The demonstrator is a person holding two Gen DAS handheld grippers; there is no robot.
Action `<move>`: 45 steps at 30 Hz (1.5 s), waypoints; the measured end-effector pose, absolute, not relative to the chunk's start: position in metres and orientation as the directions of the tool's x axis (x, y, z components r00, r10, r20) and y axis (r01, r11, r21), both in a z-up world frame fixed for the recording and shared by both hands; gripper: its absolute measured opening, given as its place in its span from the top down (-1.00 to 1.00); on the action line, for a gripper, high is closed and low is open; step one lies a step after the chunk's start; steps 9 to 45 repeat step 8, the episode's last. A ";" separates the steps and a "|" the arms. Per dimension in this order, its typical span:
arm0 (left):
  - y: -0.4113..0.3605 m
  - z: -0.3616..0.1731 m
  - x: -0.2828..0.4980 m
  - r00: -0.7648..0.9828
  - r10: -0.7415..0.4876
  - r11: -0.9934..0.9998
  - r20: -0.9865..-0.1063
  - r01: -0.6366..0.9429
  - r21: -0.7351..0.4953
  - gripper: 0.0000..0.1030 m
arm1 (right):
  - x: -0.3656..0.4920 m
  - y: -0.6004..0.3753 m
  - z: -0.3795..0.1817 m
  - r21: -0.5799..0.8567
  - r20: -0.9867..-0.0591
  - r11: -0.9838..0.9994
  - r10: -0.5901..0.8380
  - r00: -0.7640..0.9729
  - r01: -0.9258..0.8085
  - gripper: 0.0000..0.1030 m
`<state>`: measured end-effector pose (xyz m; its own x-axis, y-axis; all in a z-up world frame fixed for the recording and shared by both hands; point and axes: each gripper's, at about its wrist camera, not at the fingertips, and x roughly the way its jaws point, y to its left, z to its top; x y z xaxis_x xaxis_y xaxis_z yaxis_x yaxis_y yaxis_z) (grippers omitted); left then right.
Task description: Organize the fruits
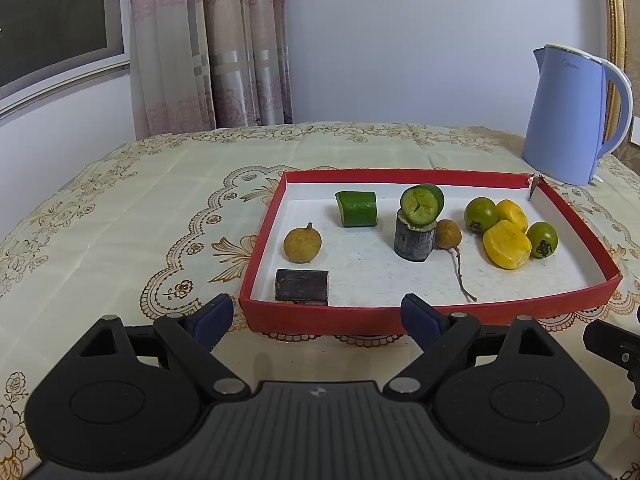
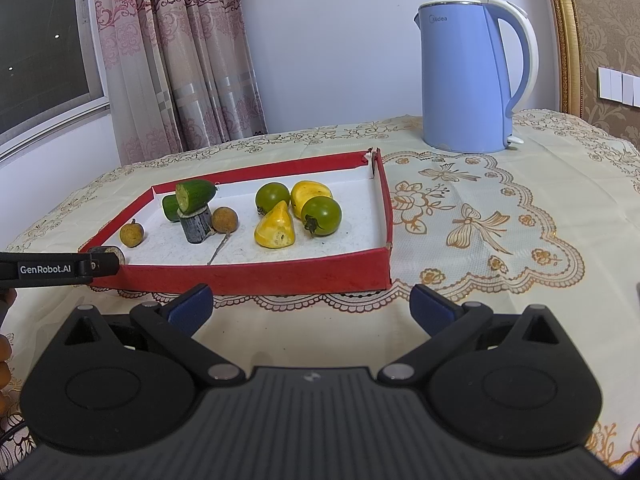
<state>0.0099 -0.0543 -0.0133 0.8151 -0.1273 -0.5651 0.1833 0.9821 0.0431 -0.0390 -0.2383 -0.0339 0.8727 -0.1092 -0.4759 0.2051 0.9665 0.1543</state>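
A red tray lies on the table with fruit pieces inside. On its left are a longan, a cucumber chunk and a dark sugarcane piece. In the middle a second cucumber chunk rests on a grey sugarcane stub, beside a stemmed longan. At the right lie two green tomatoes and two yellow pieces. My left gripper is open before the tray's near wall. My right gripper is open too, holding nothing.
A blue electric kettle stands at the back right of the table. Part of the left tool shows at the right wrist view's left edge. A curtain and a window hang behind the patterned tablecloth.
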 end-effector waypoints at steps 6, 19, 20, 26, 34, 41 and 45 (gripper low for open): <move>-0.054 -0.012 0.009 0.814 -0.126 0.982 -0.567 0.184 0.046 -0.77 | -0.039 -0.238 -0.034 0.154 -0.476 0.966 -0.110 0.873 0.205 -1.00; -0.054 -0.012 0.009 0.812 -0.130 0.981 -0.569 0.187 0.044 -0.77 | -0.039 -0.238 -0.034 0.154 -0.476 0.967 -0.110 0.873 0.205 -1.00; -0.054 -0.012 0.009 0.812 -0.130 0.981 -0.569 0.187 0.044 -0.77 | -0.039 -0.238 -0.034 0.154 -0.476 0.967 -0.110 0.873 0.205 -1.00; -0.054 -0.012 0.009 0.812 -0.130 0.981 -0.569 0.187 0.044 -0.77 | -0.039 -0.238 -0.034 0.154 -0.476 0.967 -0.110 0.873 0.205 -1.00; -0.054 -0.012 0.009 0.812 -0.130 0.981 -0.569 0.187 0.044 -0.77 | -0.039 -0.238 -0.034 0.154 -0.476 0.967 -0.110 0.873 0.205 -1.00; -0.054 -0.012 0.009 0.812 -0.130 0.981 -0.569 0.187 0.044 -0.77 | -0.039 -0.238 -0.034 0.154 -0.476 0.967 -0.110 0.873 0.205 -1.00; -0.054 -0.012 0.009 0.812 -0.130 0.981 -0.569 0.187 0.044 -0.77 | -0.039 -0.238 -0.034 0.154 -0.476 0.967 -0.110 0.873 0.205 -1.00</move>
